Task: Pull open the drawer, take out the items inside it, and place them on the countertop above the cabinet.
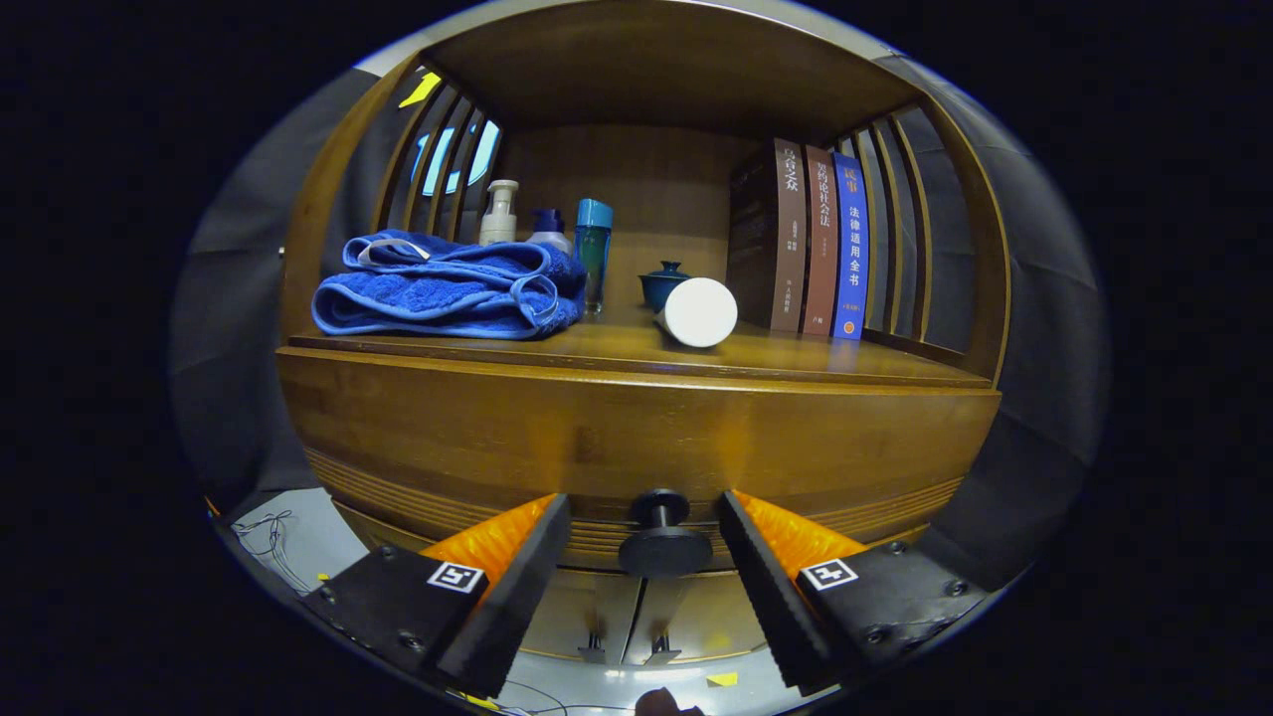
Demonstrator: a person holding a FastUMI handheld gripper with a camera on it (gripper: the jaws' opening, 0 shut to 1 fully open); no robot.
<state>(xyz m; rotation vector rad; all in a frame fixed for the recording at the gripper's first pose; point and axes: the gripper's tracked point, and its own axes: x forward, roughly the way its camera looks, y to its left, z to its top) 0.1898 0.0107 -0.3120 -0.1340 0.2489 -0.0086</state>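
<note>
On the countertop [617, 350] across the middle of the frame, from left to right, lie one folded blue towel [448, 288], three bottles [594, 249] behind it, one small blue lidded cup [660, 281], one white cylinder [699, 311] on its side and three upright books [811, 242]. Below, the drawer [636, 438] is closed. At lower centre its single dark knob [661, 532] sits between the spread fingers of the gripper [644, 547], neither finger touching it.

Gripper [644, 557] — two wedge-shaped fingers [507, 597] with ribbed inner faces, each on a blocky mount bearing a square fiducial tag [455, 577] and round screw heads [412, 641].
</note>
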